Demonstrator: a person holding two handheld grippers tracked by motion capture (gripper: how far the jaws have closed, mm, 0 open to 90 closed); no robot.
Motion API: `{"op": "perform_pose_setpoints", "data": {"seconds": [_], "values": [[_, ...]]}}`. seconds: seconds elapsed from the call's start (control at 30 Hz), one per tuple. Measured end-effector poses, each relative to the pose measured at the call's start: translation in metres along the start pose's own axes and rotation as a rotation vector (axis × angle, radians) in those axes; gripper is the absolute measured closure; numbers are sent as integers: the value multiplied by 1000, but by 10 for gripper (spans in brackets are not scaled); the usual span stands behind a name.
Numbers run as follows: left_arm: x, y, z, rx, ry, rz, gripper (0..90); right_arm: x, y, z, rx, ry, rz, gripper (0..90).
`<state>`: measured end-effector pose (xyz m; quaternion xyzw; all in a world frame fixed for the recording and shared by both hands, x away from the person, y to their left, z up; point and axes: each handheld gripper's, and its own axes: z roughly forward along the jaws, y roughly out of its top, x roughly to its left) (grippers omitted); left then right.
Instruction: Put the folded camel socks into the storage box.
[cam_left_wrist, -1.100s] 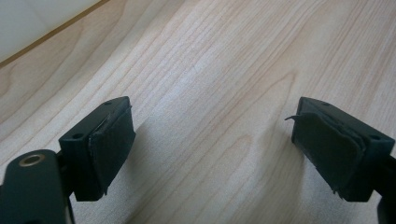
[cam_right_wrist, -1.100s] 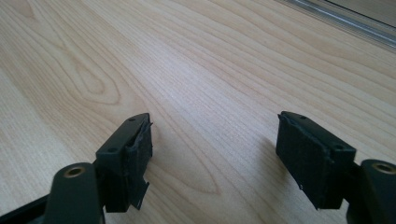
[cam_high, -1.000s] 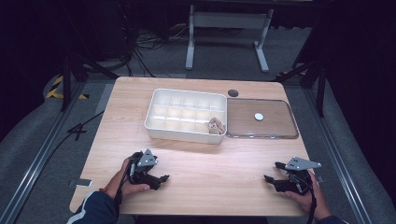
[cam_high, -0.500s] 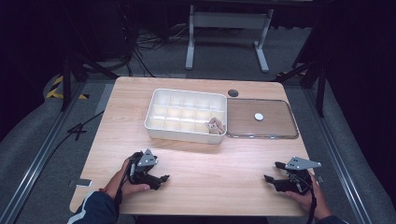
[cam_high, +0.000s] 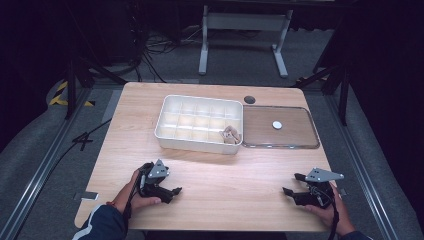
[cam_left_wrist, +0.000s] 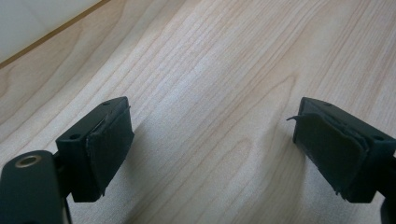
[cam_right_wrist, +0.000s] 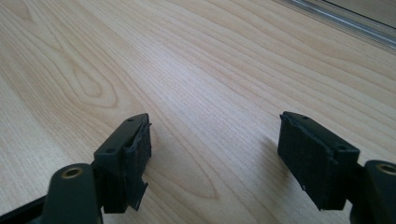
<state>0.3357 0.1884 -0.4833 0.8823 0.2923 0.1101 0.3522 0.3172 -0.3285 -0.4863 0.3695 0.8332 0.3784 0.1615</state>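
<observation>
At the near edge of the table (cam_high: 210, 200), we rest the left gripper (cam_high: 172, 191) and right gripper (cam_high: 292, 185), jaws apart and empty, well short of the white compartment tray (cam_high: 172, 134), whose near-right cell holds small tan pieces (cam_high: 230, 135); handling appears not yet begun.

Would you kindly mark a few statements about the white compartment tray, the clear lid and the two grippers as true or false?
1. The left gripper has open jaws with nothing between them. True.
2. The white plastic compartment tray holds small tan pieces in its near right corner compartment. True.
3. The clear flat lid lies on top of the tray. False: it lies on the light wooden table to the tray's right.
4. The right gripper is shut on a tan piece. False: its jaws are open and empty.
5. Both grippers are over the tray. False: both are near the table's front edge.
</observation>
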Motion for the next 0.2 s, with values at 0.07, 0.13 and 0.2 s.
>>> {"op": "perform_pose_setpoints", "data": {"seconds": [0.07, 0.13, 0.2], "values": [[0, 0, 0, 0, 0, 0, 120, 0, 0, 0, 1, -1, -1, 259], [0, 0, 0, 1, 1, -1, 119, 0, 0, 0, 1, -1, 0, 259], [0, 0, 0, 0, 1, -1, 119, 0, 0, 0, 1, -1, 0, 259]]}}
